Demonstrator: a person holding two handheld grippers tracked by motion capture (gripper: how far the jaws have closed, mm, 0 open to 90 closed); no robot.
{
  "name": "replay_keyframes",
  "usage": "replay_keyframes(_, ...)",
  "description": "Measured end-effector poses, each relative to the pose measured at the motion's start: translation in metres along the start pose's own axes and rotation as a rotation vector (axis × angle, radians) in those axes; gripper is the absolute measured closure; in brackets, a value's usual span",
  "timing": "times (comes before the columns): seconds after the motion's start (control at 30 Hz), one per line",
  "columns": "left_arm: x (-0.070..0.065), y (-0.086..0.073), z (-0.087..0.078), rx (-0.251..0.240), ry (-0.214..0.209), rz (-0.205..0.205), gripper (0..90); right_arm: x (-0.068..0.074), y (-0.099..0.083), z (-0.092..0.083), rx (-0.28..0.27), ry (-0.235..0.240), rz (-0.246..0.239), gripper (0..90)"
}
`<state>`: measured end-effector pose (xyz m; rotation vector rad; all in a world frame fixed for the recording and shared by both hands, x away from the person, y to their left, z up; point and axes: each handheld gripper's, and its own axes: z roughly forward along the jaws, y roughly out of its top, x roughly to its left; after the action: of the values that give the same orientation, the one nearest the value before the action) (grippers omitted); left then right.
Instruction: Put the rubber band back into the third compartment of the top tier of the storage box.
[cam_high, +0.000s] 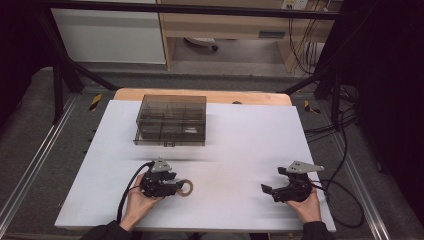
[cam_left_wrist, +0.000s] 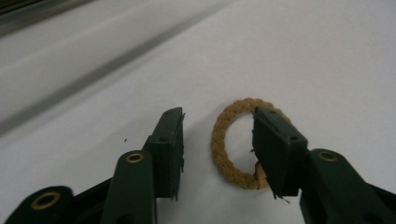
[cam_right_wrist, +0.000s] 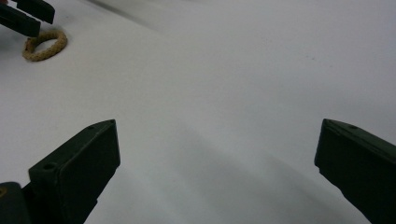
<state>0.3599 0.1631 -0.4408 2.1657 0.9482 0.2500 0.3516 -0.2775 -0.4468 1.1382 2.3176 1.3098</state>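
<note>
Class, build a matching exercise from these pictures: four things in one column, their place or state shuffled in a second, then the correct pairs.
Things:
1. braided ring
2. clear box
3. left gripper
4. right gripper

Place or state:
A. open over bare white table
B. far side of the table, lid shut
C. lying flat on the table
D. open, one jaw over the ring's rim

Pairs: 1-C, 2-B, 3-D, 4-A
</note>
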Motion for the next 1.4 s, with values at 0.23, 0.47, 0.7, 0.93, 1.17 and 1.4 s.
replay_keyframes(0.23,-0.0021,-0.0011,0.0024,0.008,0.007,-0.004,63.0,0.0000,0.0000,0.0000,0.000,0.000,0.000,0.8)
replay_keyframes(0.47,-0.0041,-0.0017,0.0048,0.013,0.012,-0.015,69.0,-0.0001,-0.0001,0.0004,0.000,0.000,0.000,0.8)
replay_keyframes(0.7,-0.0062,-0.0016,0.0061,0.018,0.026,-0.011,75.2,-0.0002,0.0000,0.0005,0.003,-0.001,0.000,0.8)
replay_keyframes(0.93,-0.0066,-0.0019,0.0080,0.027,0.042,-0.019,78.3,-0.0004,-0.0001,0.0007,0.002,-0.002,0.000,0.8)
replay_keyframes(1.17,-0.0069,-0.0020,0.0081,0.029,0.053,-0.018,80.9,-0.0005,0.0000,0.0008,0.003,-0.001,-0.001,0.7)
replay_keyframes(1.4,-0.0082,-0.0022,0.0084,0.029,0.063,-0.011,82.2,-0.0006,0.0000,0.0007,0.004,-0.001,0.000,0.7)
